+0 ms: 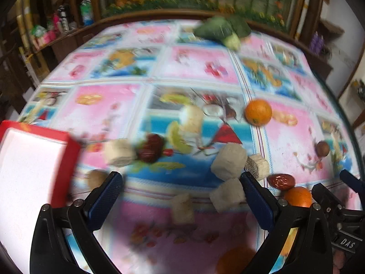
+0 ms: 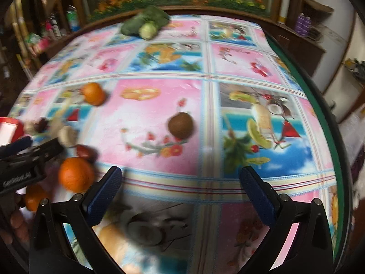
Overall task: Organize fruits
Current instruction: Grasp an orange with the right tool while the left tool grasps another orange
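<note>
In the left wrist view my left gripper (image 1: 182, 182) is open over the patterned tablecloth, with nothing between its blue pads. Several beige chunks (image 1: 229, 161) lie around it, with a red date (image 1: 151, 147) behind and another date (image 1: 281, 181) to the right. One orange (image 1: 258, 111) sits farther back, a second orange (image 1: 297, 196) by the right finger. A red box (image 1: 29, 171) with a white inside stands at the left. My right gripper (image 2: 181, 178) is open and holds nothing; a brown round fruit (image 2: 181, 124) lies ahead of it and an orange (image 2: 76, 177) to its left.
Green leafy vegetables (image 1: 219, 29) lie at the table's far edge. A wooden cabinet with bottles (image 1: 86, 11) stands behind on the left. The table's green-rimmed right edge (image 2: 330, 125) curves close by. A hand (image 2: 13, 223) holds the left gripper (image 2: 41, 143).
</note>
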Tool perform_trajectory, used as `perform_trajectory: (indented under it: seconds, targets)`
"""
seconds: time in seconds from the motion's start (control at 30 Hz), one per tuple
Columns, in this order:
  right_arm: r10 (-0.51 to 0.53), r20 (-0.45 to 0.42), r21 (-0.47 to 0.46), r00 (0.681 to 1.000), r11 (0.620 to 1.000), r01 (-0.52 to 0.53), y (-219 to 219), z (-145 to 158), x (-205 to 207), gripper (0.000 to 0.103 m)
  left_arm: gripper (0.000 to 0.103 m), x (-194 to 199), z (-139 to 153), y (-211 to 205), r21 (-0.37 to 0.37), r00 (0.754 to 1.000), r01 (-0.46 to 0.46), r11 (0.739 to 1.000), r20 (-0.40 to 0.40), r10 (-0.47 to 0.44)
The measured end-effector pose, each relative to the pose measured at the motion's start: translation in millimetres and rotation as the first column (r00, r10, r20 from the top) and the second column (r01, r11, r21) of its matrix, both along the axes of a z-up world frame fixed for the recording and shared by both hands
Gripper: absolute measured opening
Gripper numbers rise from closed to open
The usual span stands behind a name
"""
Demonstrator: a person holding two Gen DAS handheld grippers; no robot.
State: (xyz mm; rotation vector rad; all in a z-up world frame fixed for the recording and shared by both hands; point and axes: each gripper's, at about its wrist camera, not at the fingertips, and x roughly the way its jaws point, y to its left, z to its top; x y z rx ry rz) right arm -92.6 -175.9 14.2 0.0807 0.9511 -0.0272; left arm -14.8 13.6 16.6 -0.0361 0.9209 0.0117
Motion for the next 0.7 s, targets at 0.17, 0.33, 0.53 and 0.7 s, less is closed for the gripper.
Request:
perform_trajectory:
  seconds: [0.17, 0.33, 0.53, 0.7]
  targets:
    - [0.068, 0.18, 0.09, 0.981, 0.992, -0.085, 10.6, 27.6, -21.4, 0.103, 0.102, -67.5, 51.0, 15.0, 0.147, 0.973, -0.007, 0.989, 0.23, -0.027]
    - [0.18, 0.218, 0.099, 0.959, 0.974, -0.205, 35.8, 35.1, -27.3, 0.103, 0.102, -115.8, 51.5, 21.0, 0.196, 0.957, 0.075, 0.978, 0.262, -0.126]
    - [0.245, 0.172, 0.03, 0.954, 0.967, -0.254, 58.5, 25.5, -27.2, 0.086, 0.102, -109.9, 36.0, 14.7, 0.115, 0.97, 0.126, 0.985, 0.194, -0.147]
    - [0.238, 0.129, 0.051, 0.963, 0.968, -0.247, 56.3, 16.9, -19.3, 0.075, 0.102, -109.7, 30.0, 6.9, 0.159, 0.966, 0.135, 0.978, 0.199, -0.165]
